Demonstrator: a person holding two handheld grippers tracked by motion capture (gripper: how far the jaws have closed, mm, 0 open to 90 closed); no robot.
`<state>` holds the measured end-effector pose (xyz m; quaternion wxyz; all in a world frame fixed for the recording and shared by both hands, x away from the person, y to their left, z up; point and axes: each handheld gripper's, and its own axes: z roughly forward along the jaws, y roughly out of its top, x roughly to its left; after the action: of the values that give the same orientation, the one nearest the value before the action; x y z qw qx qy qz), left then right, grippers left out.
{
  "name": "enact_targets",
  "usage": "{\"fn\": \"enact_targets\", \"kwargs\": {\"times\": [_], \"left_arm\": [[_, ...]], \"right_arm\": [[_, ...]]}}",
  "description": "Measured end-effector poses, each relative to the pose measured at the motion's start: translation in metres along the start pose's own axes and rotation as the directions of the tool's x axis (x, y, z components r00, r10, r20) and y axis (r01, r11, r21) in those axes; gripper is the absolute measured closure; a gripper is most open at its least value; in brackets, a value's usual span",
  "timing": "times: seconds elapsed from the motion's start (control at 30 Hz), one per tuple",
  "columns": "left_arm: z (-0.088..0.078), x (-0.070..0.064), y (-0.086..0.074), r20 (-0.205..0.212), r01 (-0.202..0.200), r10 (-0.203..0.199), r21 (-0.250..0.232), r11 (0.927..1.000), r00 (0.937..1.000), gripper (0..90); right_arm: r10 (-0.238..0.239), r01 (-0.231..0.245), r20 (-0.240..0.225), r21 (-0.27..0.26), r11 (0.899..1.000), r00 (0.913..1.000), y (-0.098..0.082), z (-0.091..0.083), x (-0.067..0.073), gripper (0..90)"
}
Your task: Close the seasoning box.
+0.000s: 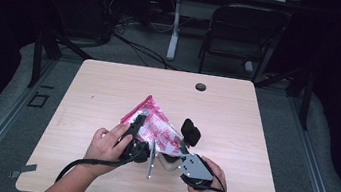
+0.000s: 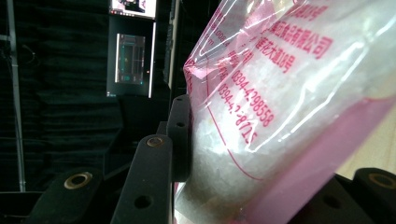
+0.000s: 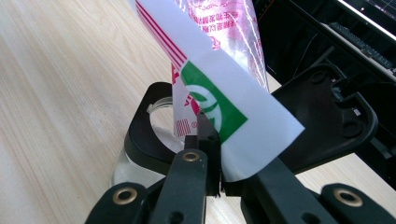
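A clear plastic bag (image 1: 157, 124) with pink print and white grains inside hangs tilted over the middle of the wooden table (image 1: 108, 92). My left gripper (image 1: 140, 121) is shut on the bag's upper body; in the left gripper view a pad (image 2: 181, 135) presses into the bag (image 2: 280, 107). My right gripper (image 1: 173, 153) is shut on the bag's lower end, a white flap with a green mark (image 3: 219, 93), pinched between the jaws (image 3: 212, 140). Just below that end stands a small glass jar (image 3: 133, 163) with white contents. A black plastic piece (image 3: 149, 126) curves around it.
A black oval part (image 1: 190, 130) stands upright beside the bag, to the right. The table has a cable hole (image 1: 200, 86) near its far edge. A dark chair (image 1: 242, 35) and a desk leg stand on the floor beyond. Both forearms come in at the near edge.
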<state>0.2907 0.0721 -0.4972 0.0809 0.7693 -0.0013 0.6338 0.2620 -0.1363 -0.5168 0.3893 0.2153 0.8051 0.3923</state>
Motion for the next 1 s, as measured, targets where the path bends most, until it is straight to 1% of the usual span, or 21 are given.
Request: {"fn": "enact_targets", "kwargs": {"times": [0.07,0.1,0.13,0.17,0.2,0.43,0.47,0.5,0.53,0.67,0.7,0.73,0.83,0.87,0.9,0.93,0.97,1.0], "left_arm": [[0.0004,0.0000,-0.0008,0.003,0.011,-0.011,-0.003,0.9999,0.9999,71.5],[0.0002,0.0007,-0.0012,0.012,0.021,-0.021,0.000,0.9998,0.9997,71.7],[0.0008,0.0007,-0.0017,0.009,0.024,-0.024,-0.005,0.9997,0.9997,71.7],[0.0002,0.0005,-0.0018,0.023,0.026,-0.026,0.008,0.9996,0.9994,71.7],[0.0005,0.0001,-0.0021,0.024,0.028,-0.028,0.010,0.9996,0.9993,71.8],[0.0003,0.0012,-0.0024,0.026,0.029,-0.029,0.011,0.9995,0.9992,71.9],[0.0008,0.0010,-0.0027,0.021,0.031,-0.031,0.007,0.9995,0.9993,71.9],[0.0007,0.0009,-0.0029,0.030,0.037,-0.037,0.010,0.9993,0.9989,71.9],[0.0009,0.0013,-0.0029,0.026,0.034,-0.034,0.008,0.9994,0.9991,71.9],[0.0017,0.0016,-0.0038,0.031,0.052,-0.052,0.007,0.9986,0.9982,71.9],[0.0024,0.0013,-0.0044,0.032,0.066,-0.066,-0.001,0.9978,0.9973,71.9],[0.0018,0.0016,-0.0047,0.045,0.069,-0.069,0.014,0.9975,0.9966,71.9],[0.0021,0.0018,-0.0058,0.046,0.068,-0.069,0.017,0.9975,0.9966,72.0],[0.0024,0.0017,-0.0070,0.047,0.075,-0.076,0.018,0.9970,0.9961,72.0],[0.0024,0.0022,-0.0074,0.041,0.075,-0.075,0.016,0.9971,0.9963,72.0],[0.0022,0.0028,-0.0079,0.050,0.083,-0.084,0.021,0.9963,0.9952,72.0],[0.0022,0.0028,-0.0079,0.050,0.083,-0.084,0.021,0.9963,0.9952,72.0],[0.0024,0.0034,-0.0089,0.059,0.095,-0.096,0.023,0.9952,0.9937,72.0]], "right_arm": [[0.001,-0.001,0.000,-0.004,1.000,1.0000,0.0001,0.0000,0.0003,88.6],[0.000,0.000,0.001,-0.004,1.000,1.0000,0.0001,0.0000,0.0004,88.3],[0.000,0.000,0.000,-0.006,1.000,1.0000,0.0001,0.0000,0.0004,87.9],[0.001,-0.001,0.001,-0.008,1.000,1.0000,0.0001,0.0001,0.0005,87.6],[0.001,-0.001,0.001,-0.008,1.000,1.0000,0.0001,0.0002,0.0005,87.5],[0.002,-0.002,-0.006,-0.007,1.000,1.0000,-0.0010,0.0008,0.0012,85.2],[0.002,-0.002,-0.008,-0.007,1.000,1.0000,-0.0011,0.0008,0.0012,84.6],[0.003,-0.003,-0.010,-0.007,1.000,0.9999,-0.0011,0.0007,0.0012,83.9],[0.006,-0.006,-0.014,-0.009,1.000,0.9999,-0.0014,0.0006,0.0013,83.3],[0.014,-0.014,-0.023,-0.013,1.000,0.9997,-0.0028,0.0000,0.0009,81.7],[0.013,-0.014,-0.023,-0.011,1.000,0.9997,-0.0031,-0.0004,0.0005,81.0],[0.016,-0.016,-0.022,-0.011,1.000,0.9996,-0.0034,-0.0006,0.0003,80.2],[0.027,-0.027,-0.026,-0.007,1.000,0.9993,-0.0049,-0.0010,-0.0010,78.8],[0.036,-0.036,-0.030,-0.010,0.999,0.9989,-0.0057,-0.0006,-0.0015,78.7],[0.037,-0.037,-0.031,-0.008,0.999,0.9988,-0.0061,-0.0008,-0.0017,78.7],[0.038,-0.039,-0.032,-0.006,0.999,0.9987,-0.0066,-0.0009,-0.0020,78.7],[0.038,-0.039,-0.032,-0.006,0.999,0.9987,-0.0066,-0.0009,-0.0020,78.7],[0.045,-0.045,-0.039,-0.003,0.999,0.9982,-0.0075,-0.0007,-0.0024,78.4]]}}
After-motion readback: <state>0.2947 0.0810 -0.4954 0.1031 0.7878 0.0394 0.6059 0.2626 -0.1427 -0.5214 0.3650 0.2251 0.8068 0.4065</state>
